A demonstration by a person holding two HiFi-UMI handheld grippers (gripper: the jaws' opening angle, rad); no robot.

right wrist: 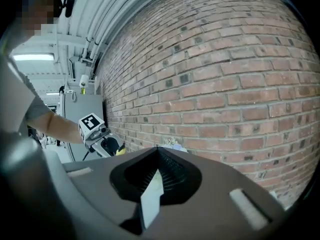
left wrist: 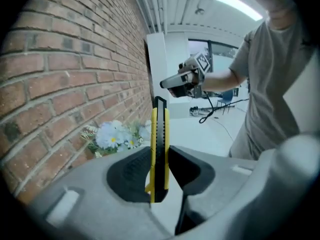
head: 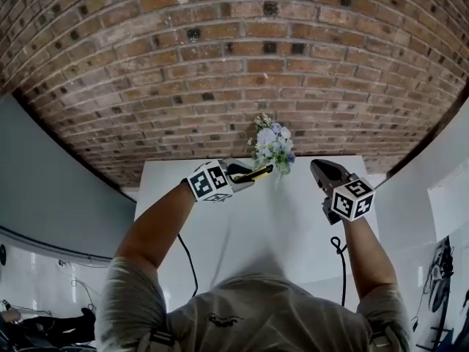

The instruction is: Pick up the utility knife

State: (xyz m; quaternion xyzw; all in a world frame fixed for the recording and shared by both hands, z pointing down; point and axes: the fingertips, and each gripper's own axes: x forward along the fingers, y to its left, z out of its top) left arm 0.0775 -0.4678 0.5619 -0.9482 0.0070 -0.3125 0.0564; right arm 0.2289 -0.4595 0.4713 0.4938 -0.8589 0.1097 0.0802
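Left gripper view is showing your left hand-held gripper [left wrist: 160, 156] clamping the yellow-and-black utility knife [left wrist: 159, 126] edge-on between its pads. The body is standing upright out of the jaws, and that grip across the flat sides is probably keeping it from twisting. Right gripper view is showing your right hand-held gripper [right wrist: 157, 151] with its jaws closed together on nothing, while only the head view is revealing that both are hanging above the white tabletop [head: 293, 226], the knife apparently clear of it, with the flower bunch [head: 272, 144] and brick wall [head: 220, 50] beyond.
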